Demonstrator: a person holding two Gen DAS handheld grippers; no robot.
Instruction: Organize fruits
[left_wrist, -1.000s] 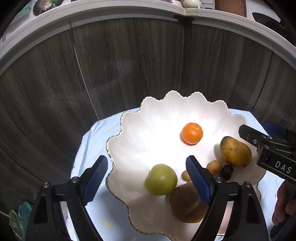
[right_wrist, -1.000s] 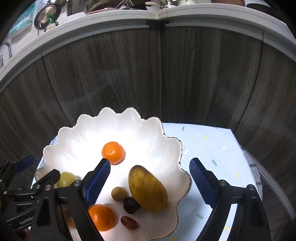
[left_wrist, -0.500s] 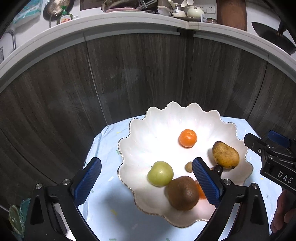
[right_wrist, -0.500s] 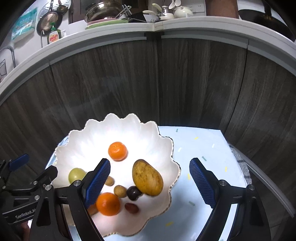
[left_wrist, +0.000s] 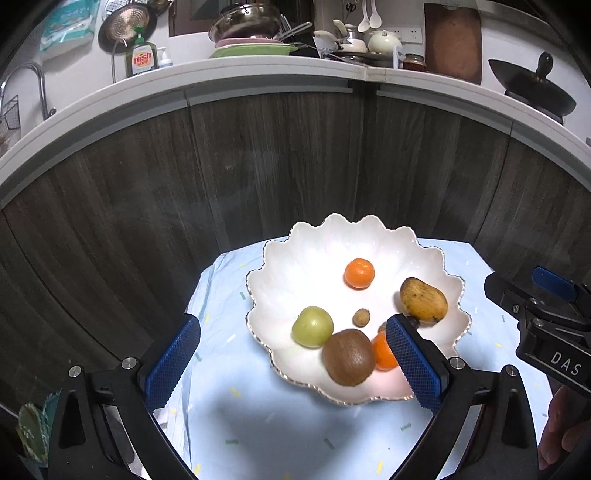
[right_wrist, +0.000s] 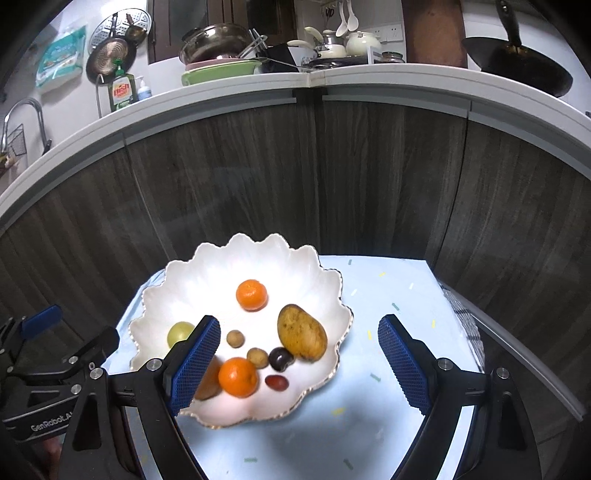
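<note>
White bowl (left_wrist: 303, 254), orange tangerine (left_wrist: 359, 273).

The bowl (left_wrist: 295, 258) looks like glossy white ceramic with a thin metallic-looking line along its scalloped rim. It stands on a pale blue cloth (left_wrist: 258, 424), matt and slightly creased, printed with small coloured flecks. The kiwi (left_wrist: 348, 357) has a dull, fuzzy brown skin; the green fruit (left_wrist: 312, 326) beside it is smooth with a soft sheen. Both tangerines (right_wrist: 252, 294) show a finely pitted, faintly shiny peel. The mango (right_wrist: 302, 332) is matt yellow and speckled. The gripper pads (right_wrist: 196, 363) are blue with a knurled, rubbery texture on black matt plastic. Behind the cloth's far edge, the cabinet fronts (right_wrist: 258, 177) show dark matt wood grain.
</note>
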